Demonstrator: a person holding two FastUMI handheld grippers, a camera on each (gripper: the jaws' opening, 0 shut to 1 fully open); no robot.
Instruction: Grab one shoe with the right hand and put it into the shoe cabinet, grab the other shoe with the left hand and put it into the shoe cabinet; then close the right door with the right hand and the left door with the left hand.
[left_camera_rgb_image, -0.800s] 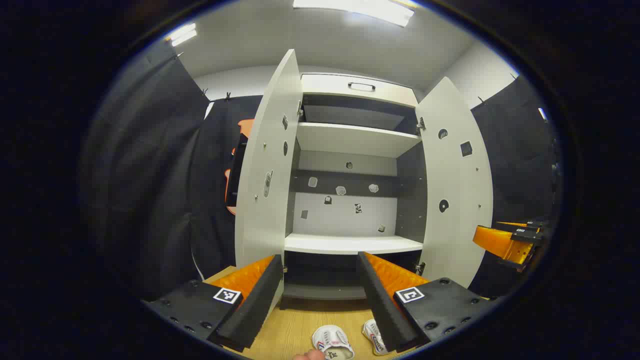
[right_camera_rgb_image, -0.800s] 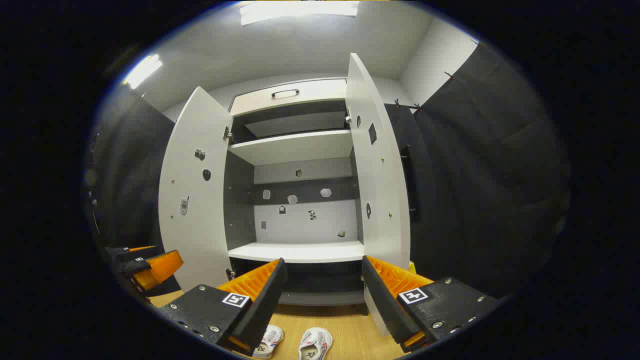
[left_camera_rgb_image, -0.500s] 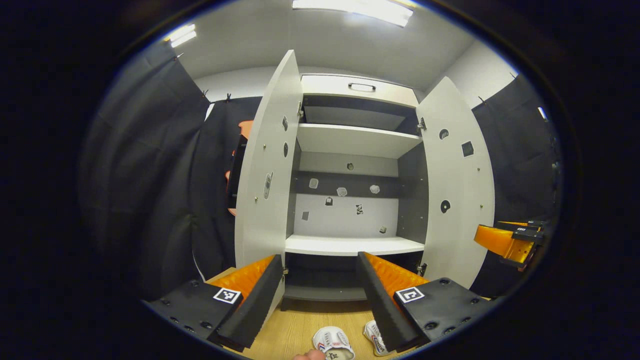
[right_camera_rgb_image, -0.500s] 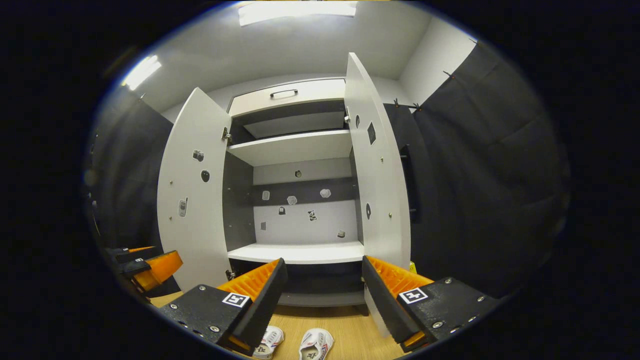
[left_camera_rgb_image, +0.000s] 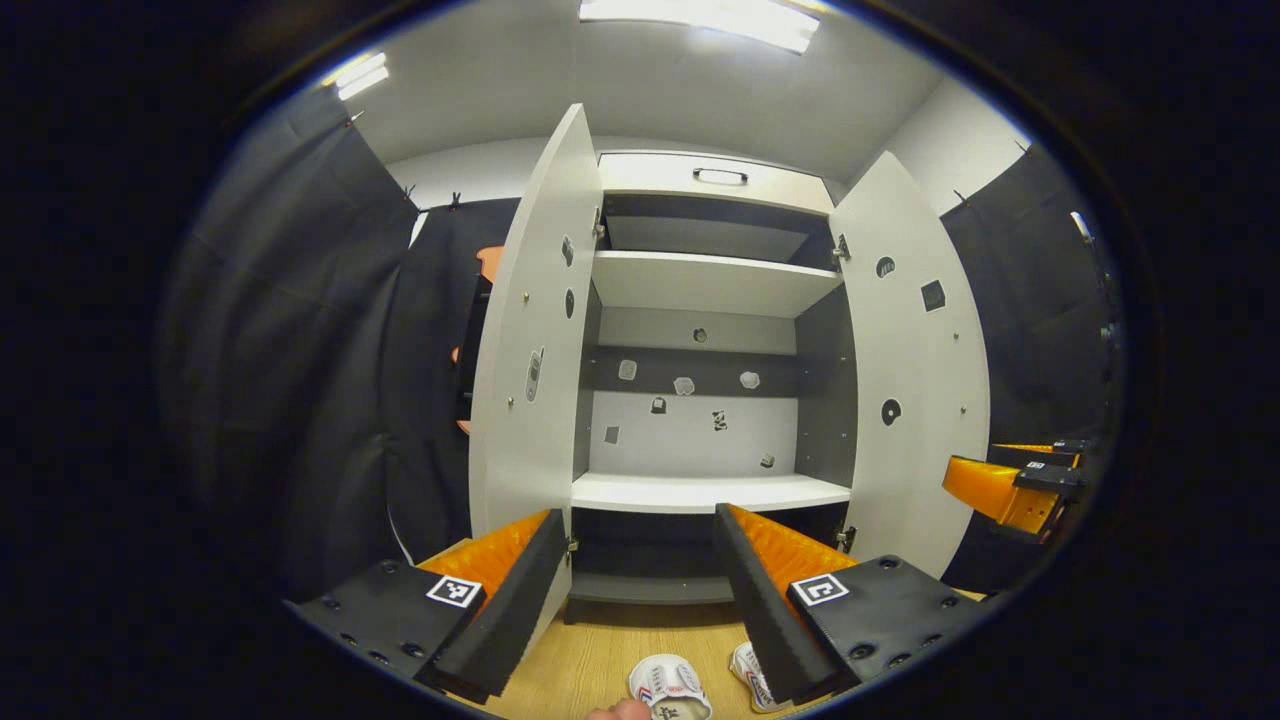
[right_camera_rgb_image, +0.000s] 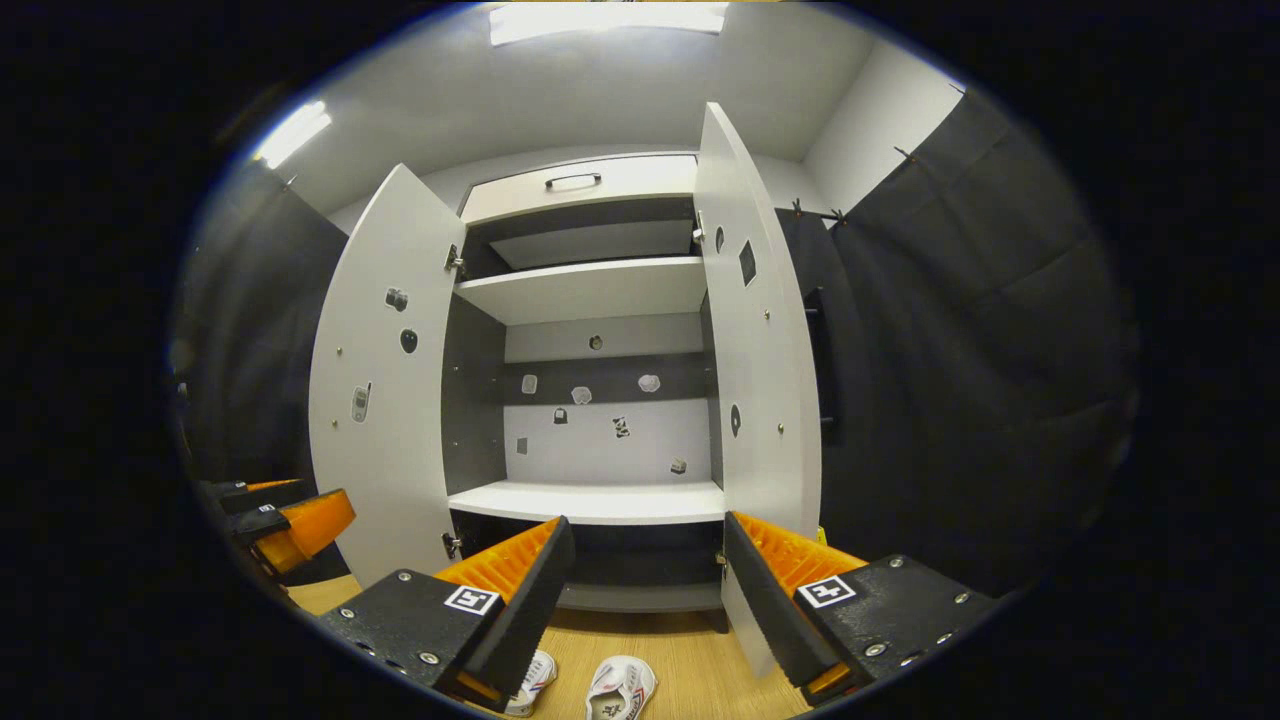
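Two white shoes lie side by side on the wooden floor in front of the open shoe cabinet: one shoe (left_camera_rgb_image: 670, 690) and its mate (left_camera_rgb_image: 748, 678) in the left gripper view, and again one shoe (right_camera_rgb_image: 620, 688) with its mate (right_camera_rgb_image: 530, 680) in the right gripper view. My left gripper (left_camera_rgb_image: 640, 600) hovers above them, open and holding nothing. My right gripper (right_camera_rgb_image: 645, 600) is likewise open and holding nothing. The left door (left_camera_rgb_image: 525, 380) and right door (left_camera_rgb_image: 915, 380) both stand wide open, as the left door (right_camera_rgb_image: 385, 380) and right door (right_camera_rgb_image: 760, 350) do in the right gripper view.
The cabinet has a white lower shelf (left_camera_rgb_image: 705, 492), an upper shelf and a dark bottom bay near the floor. The other gripper (left_camera_rgb_image: 1010, 485) shows far right in the left gripper view, and the other gripper (right_camera_rgb_image: 290, 520) far left in the right one. Black cloth walls flank the cabinet.
Both views have drifted slightly, and the shoes sit a touch lower in them. Both grippers stay open, and the doors and shoes have not moved.
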